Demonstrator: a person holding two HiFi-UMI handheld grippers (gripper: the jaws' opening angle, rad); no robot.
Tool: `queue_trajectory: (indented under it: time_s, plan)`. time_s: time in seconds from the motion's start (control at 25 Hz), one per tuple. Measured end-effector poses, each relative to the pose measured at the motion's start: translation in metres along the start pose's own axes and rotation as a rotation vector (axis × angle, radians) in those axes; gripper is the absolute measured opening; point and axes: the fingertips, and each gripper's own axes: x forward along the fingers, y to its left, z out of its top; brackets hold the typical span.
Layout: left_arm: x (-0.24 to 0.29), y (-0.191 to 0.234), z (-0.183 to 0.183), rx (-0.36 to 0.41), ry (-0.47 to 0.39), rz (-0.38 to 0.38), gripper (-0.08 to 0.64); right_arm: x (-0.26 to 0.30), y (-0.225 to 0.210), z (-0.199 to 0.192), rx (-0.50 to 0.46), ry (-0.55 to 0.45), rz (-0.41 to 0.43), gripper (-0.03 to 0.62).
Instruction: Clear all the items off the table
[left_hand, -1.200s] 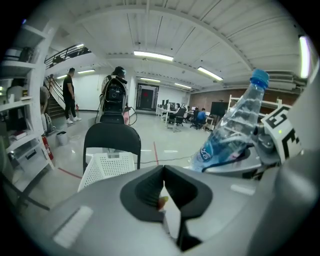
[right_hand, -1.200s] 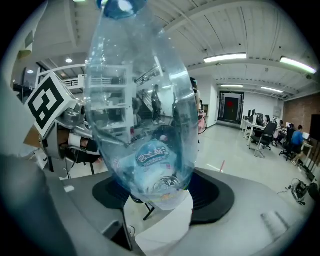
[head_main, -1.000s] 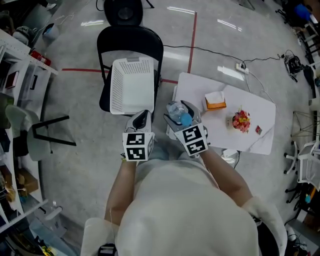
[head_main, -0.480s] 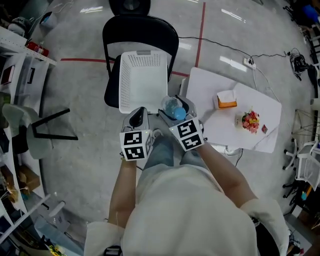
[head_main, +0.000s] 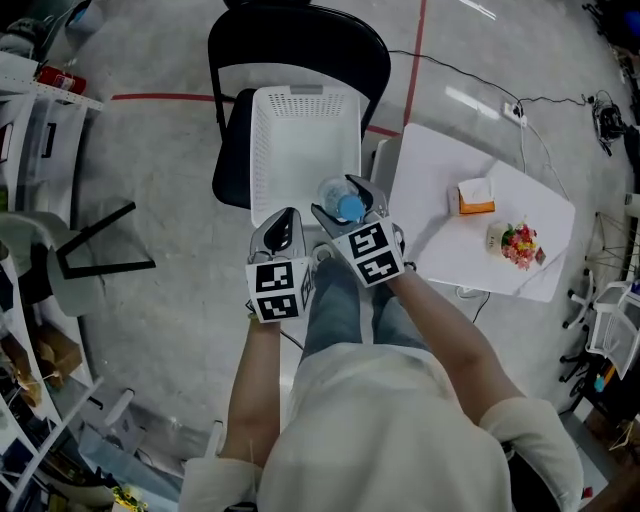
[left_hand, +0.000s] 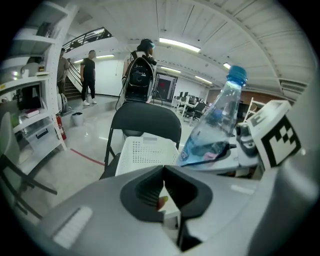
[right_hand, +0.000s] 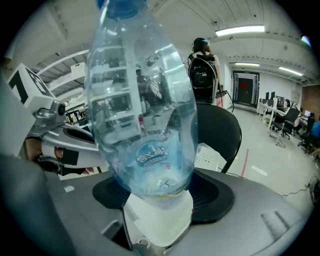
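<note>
A clear plastic bottle (head_main: 334, 193) with a blue cap stands upright, with my right gripper (head_main: 342, 203) shut on its lower body. It hangs over the near right corner of the white perforated basket (head_main: 300, 140), which rests on a black chair (head_main: 300, 45). In the right gripper view the bottle (right_hand: 145, 110) fills the frame between the dark pads. My left gripper (head_main: 281, 230) hovers just left of it at the basket's near edge. Its jaws (left_hand: 164, 172) are shut, and a small reddish speck shows in the slit. In the left gripper view the bottle (left_hand: 215, 127) rises at the right.
A white table (head_main: 435, 250) stands to the right with an orange-and-white box (head_main: 476, 196), a small pot of flowers (head_main: 515, 243) and a small red item (head_main: 541, 256). Shelving (head_main: 30, 120) lines the left side. A cable and power strip (head_main: 512, 110) lie on the floor.
Both grippers have moved left and down, away from the table's edge toward the basket. The bottle, still held, now hangs over the basket's near right corner.
</note>
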Motion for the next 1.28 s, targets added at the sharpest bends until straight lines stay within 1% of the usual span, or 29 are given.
queue_trajectory:
  time_s: [0.36,0.68,1.04,1.28]
  plan:
    - [0.034,0.043,-0.018,-0.041,0.05,0.014,0.009,0.074,-0.001,-0.023,-0.012,0.101,0.017,0.337]
    - [0.064,0.063,-0.034,-0.055,0.075,0.005,0.009,0.122,-0.002,-0.048,0.026,0.186,0.027,0.339]
    - [0.083,0.07,-0.049,-0.067,0.088,-0.004,0.009,0.148,0.0,-0.074,0.083,0.257,0.025,0.339]
    - [0.082,0.075,-0.059,-0.082,0.1,0.003,0.009,0.151,0.002,-0.077,0.096,0.27,0.028,0.341]
